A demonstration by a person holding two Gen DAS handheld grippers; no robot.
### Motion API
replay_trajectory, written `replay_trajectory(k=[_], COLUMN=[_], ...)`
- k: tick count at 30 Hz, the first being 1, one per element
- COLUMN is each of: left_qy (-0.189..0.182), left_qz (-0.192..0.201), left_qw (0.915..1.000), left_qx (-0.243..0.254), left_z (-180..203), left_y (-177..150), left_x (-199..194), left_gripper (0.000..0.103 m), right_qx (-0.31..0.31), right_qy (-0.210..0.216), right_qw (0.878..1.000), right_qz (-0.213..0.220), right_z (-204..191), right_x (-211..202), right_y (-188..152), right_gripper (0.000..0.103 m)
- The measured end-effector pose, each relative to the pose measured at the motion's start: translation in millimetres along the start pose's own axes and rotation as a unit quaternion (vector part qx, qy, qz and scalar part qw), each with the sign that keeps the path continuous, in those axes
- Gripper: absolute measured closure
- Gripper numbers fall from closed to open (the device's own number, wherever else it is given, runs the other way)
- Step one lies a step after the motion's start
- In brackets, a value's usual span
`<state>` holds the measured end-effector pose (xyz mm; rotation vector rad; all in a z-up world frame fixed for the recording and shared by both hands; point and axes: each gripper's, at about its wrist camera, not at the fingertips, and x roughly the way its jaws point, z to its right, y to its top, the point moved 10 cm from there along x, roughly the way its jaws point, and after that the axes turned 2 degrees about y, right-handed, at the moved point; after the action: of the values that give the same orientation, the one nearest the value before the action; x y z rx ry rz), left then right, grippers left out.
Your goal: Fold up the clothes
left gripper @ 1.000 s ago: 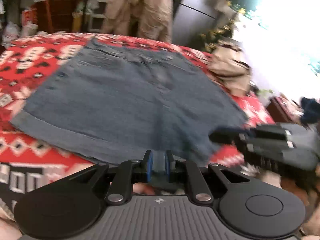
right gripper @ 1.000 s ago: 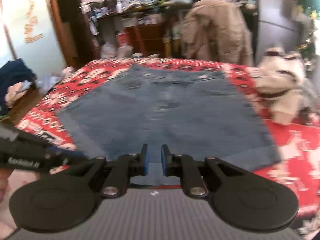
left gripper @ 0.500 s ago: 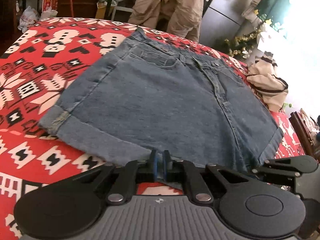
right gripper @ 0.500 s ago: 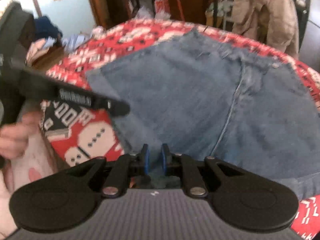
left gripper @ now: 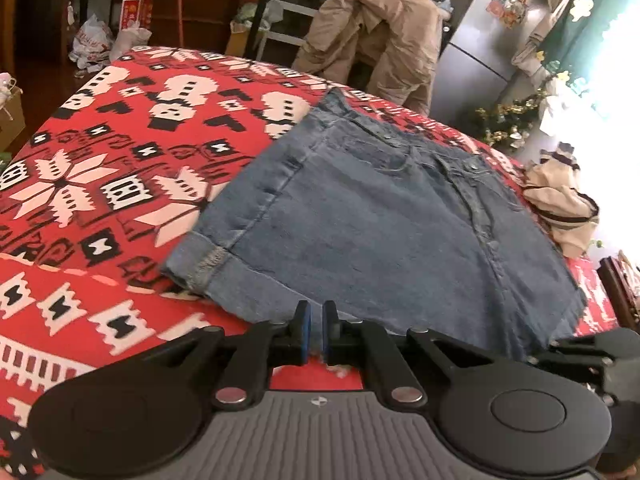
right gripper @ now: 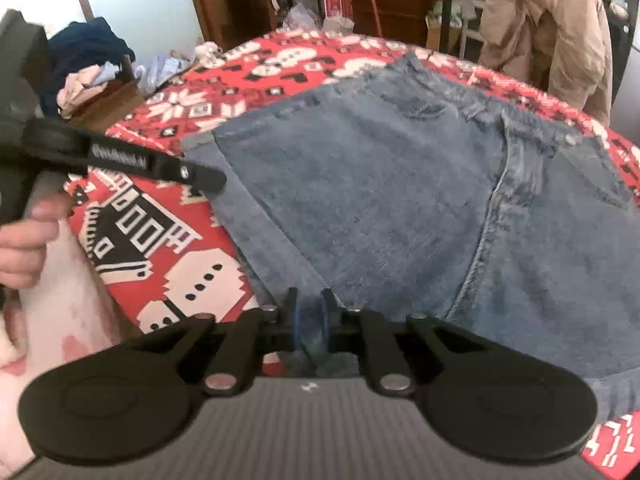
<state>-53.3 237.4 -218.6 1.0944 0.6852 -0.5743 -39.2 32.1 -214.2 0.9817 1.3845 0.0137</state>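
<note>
Since half a second ago the left gripper [left gripper: 315,330] has drawn back toward the near left of the denim shorts [left gripper: 384,228], so its blue-padded fingers [left gripper: 305,332], nearly together with only a slim gap, now sit at the cuffed hem's near edge with nothing visibly pinched between them. The right gripper [right gripper: 310,320] has shifted little; its jaws are a bit apart and a fold of the hem lies between them, though whether they clamp it cannot be told. The shorts lie flat, waistband away, on the red patterned blanket [left gripper: 120,168]. In the right wrist view a hand [right gripper: 24,236] holds the left gripper beside the left cuff. A cardboard box [right gripper: 106,100] beyond the blanket's edge holds a heap of clothes [right gripper: 86,60], dark blue on top.
</note>
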Motion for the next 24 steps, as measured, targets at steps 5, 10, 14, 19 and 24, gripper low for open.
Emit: replay_trajectory(k=[5, 10, 14, 19, 24], left_qy=[0.006, 0.014, 0.010, 0.007, -0.003], left_qz=[0.004, 0.011, 0.012, 0.018, 0.017], left_qw=[0.9997, 0.9991, 0.9995, 0.9986, 0.9992], left_qx=[-0.023, -0.038, -0.028, -0.049, -0.038], left_z=[-21, -39, -41, -54, -55], left_y=[6, 14, 15, 19, 20], left_x=[6, 3, 2, 1, 2], left_gripper=[0.100, 0.100, 0.100, 0.100, 0.100], right_qx=[-0.023, -0.024, -0.026, -0.045, -0.064], right_qy=[-0.002, 0.005, 0.010, 0.021, 0.042], right_qw=[1.000, 1.000, 0.999, 0.998, 0.997], right_qz=[0.008, 0.015, 0.020, 0.026, 0.029], right_z=[-8, -15, -21, -34, -49], right_x=[2, 12, 20, 28, 21], right_y=[4, 17, 27, 31, 36], right_gripper=[0.096, 0.096, 0.096, 0.095, 0.094])
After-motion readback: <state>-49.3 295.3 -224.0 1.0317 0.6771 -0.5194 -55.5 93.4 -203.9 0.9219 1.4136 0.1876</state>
